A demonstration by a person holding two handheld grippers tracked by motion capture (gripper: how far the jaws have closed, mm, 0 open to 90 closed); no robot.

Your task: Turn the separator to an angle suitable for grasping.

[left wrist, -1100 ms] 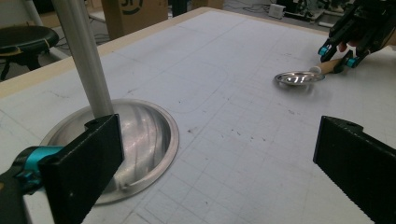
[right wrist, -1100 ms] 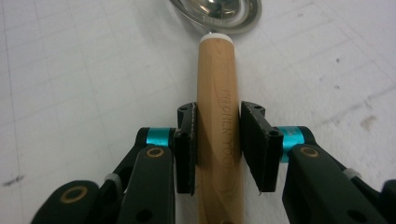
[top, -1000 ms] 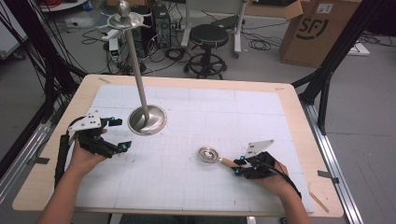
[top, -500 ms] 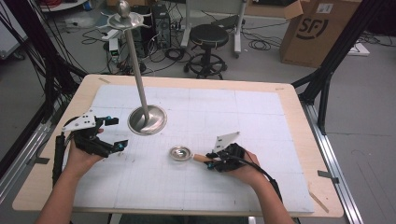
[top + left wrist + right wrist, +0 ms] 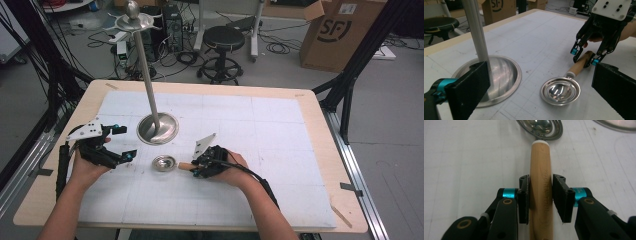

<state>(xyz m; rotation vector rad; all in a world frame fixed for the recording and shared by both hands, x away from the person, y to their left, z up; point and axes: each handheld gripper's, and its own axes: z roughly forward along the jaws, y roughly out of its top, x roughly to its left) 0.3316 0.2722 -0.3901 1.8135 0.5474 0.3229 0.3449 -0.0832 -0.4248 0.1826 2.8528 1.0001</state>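
Resting at the left side of the surface (image 5: 310,150), the left tool (image 5: 122,142) is held by the person's left hand (image 5: 87,167) with its jaws spread wide and nothing between them; in the left gripper view the two black jaws are seen at the bottom corners, well apart. Just to the right of it, a round metal base (image 5: 158,128) is seen on the white gridded mat (image 5: 280,125), and a tall metal pole (image 5: 145,70) rises from it to a hooked top (image 5: 134,19). Near the front of that base, a small ladle (image 5: 165,163) is laid on the mat, its shiny bowl (image 5: 560,90) facing up and its wooden handle (image 5: 541,182) pointing to the right. The handle is pinched between the jaws of the right tool (image 5: 194,167), which is gripped by the person's right hand (image 5: 232,167); in the right gripper view both pads are pressed against the sides of the handle, about midway along its visible length. Beyond the surface, a black stool (image 5: 223,37) and a cardboard box (image 5: 340,32) are seen on the floor.
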